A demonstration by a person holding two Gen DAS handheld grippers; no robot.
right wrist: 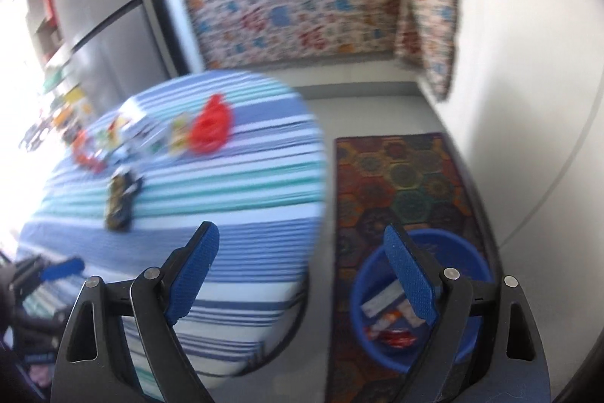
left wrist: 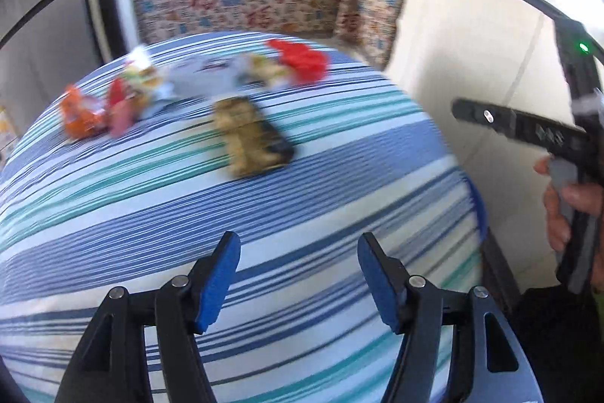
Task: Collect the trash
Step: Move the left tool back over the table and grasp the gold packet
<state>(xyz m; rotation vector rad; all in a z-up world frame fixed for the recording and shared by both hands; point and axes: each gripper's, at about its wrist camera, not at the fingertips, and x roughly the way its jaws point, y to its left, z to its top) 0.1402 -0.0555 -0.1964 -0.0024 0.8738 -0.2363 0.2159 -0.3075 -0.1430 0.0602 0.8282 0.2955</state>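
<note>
Both tools are empty: the left gripper (left wrist: 298, 284) hangs over the near part of the striped tablecloth (left wrist: 264, 214) with its jaws apart and nothing between them, and the right gripper (right wrist: 302, 278) stands wider still, also bare, straddling the table edge and the blue bucket (right wrist: 464, 252) on the patterned rug (right wrist: 400, 176). The trash yet to be collected lies well away at the far side of the table: a dark brown wrapper (left wrist: 251, 136) nearest, then an orange packet (left wrist: 81, 118), a red crumpled bag (left wrist: 300, 59) and some pale wrappers between them (too blurred to tell how many). A few wrappers already sit in the bucket. The main risk, as I judge it, is a poor pinch: the flat dark wrapper offers no raised edge, so the pads may skid over it or snag the cloth and drag the whole row. Light packets could also slip loose on the way across and land on the rug beside the bucket.
</note>
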